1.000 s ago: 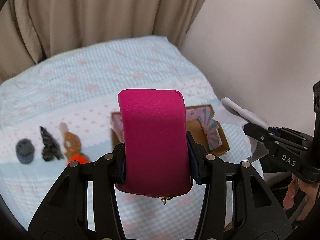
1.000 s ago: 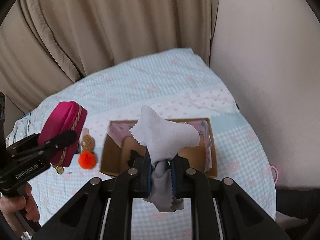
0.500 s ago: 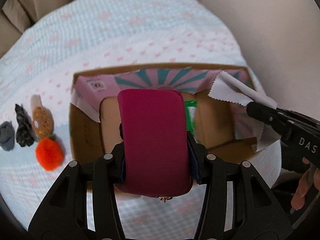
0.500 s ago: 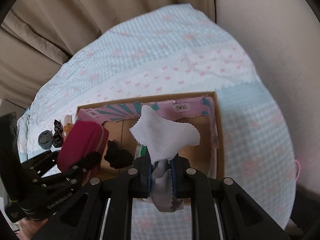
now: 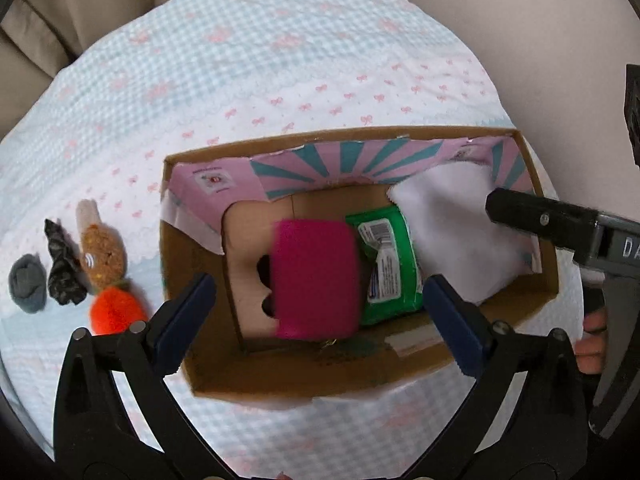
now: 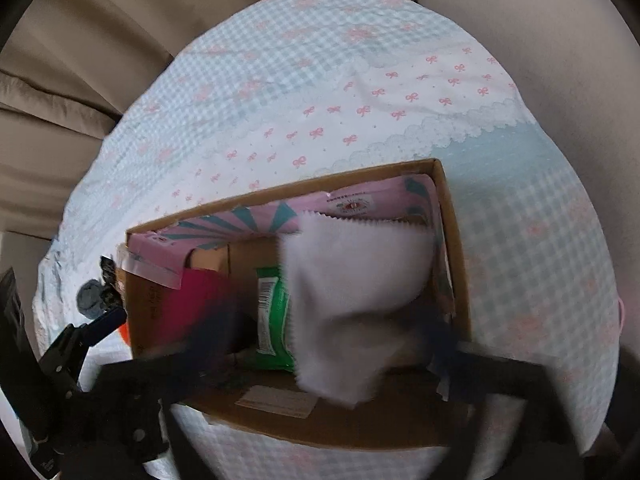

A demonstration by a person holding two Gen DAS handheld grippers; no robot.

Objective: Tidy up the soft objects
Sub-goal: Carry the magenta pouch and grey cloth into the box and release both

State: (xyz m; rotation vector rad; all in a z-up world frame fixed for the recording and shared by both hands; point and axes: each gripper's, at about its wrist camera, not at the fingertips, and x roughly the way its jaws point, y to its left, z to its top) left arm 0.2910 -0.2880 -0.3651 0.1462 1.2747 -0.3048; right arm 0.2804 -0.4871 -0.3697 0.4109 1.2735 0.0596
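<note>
In the left wrist view, the left gripper (image 5: 320, 308) has its blue-padded fingers (image 5: 188, 312) spread wide, with nothing between them. A magenta pouch (image 5: 316, 278), blurred, sits inside the cardboard box (image 5: 224, 376), with bare gaps between it and the fingers on both sides. Just to its right lies a green wipes pack (image 5: 388, 264), and further right a white cloth (image 5: 452, 236) fills the box's right end. The right gripper (image 5: 560, 224) reaches in from the right edge above that cloth; from here it cannot be told whether it grips. On the checked bedspread (image 5: 280, 60) left of the box lie an orange pompom (image 5: 116, 310), a brown plush toy (image 5: 102, 252), a black scrunchie (image 5: 62, 268) and a grey sock ball (image 5: 28, 282). In the right wrist view, heavily blurred, the right gripper's dark fingers stand well apart on either side of the white cloth (image 6: 356, 304), which hangs over the box's (image 6: 452, 240) right end without either finger pressing it. The green pack (image 6: 272, 316) and the pouch (image 6: 200, 304) lie to its left in the box.
</note>
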